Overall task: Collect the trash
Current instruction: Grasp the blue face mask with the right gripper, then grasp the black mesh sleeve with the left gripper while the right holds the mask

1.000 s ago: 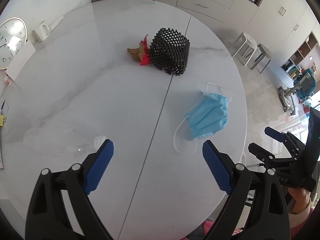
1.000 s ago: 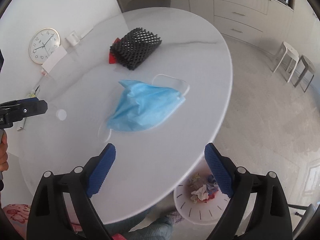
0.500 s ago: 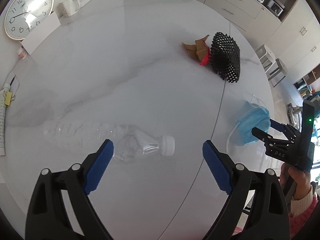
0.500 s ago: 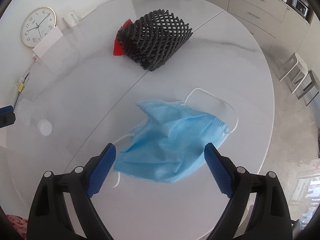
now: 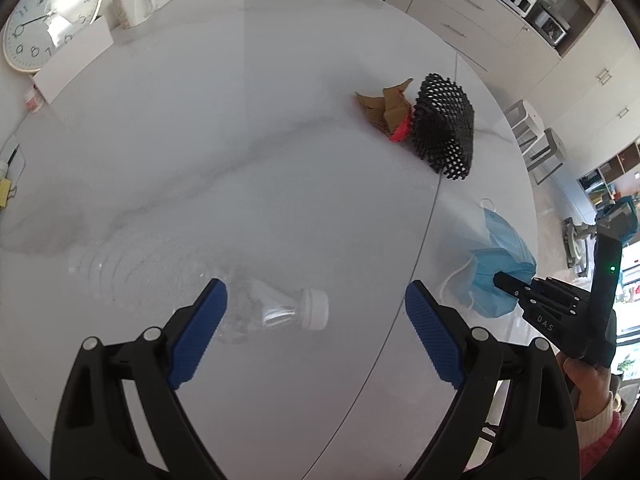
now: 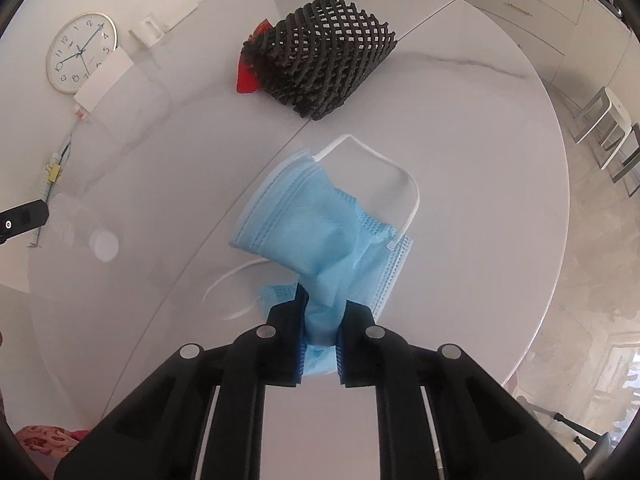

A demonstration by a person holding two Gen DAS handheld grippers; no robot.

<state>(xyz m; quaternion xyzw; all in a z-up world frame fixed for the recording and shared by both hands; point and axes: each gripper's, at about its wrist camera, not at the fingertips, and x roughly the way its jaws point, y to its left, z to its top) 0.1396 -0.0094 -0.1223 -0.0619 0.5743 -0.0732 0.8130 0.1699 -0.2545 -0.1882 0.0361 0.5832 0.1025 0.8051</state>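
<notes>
We see the right gripper (image 6: 319, 344) clamped on the blue face mask (image 6: 316, 232) near the marble table's (image 5: 260, 128) right edge; the left gripper (image 5: 316, 334) gapes above the plastic bottle (image 5: 192, 276).

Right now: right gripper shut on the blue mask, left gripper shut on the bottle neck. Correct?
Not quite. The left gripper is open: its blue pads stand apart on either side of the clear bottle, which lies untouched on the table, as the left wrist view shows. The right gripper is indeed shut on the blue mask.
</notes>
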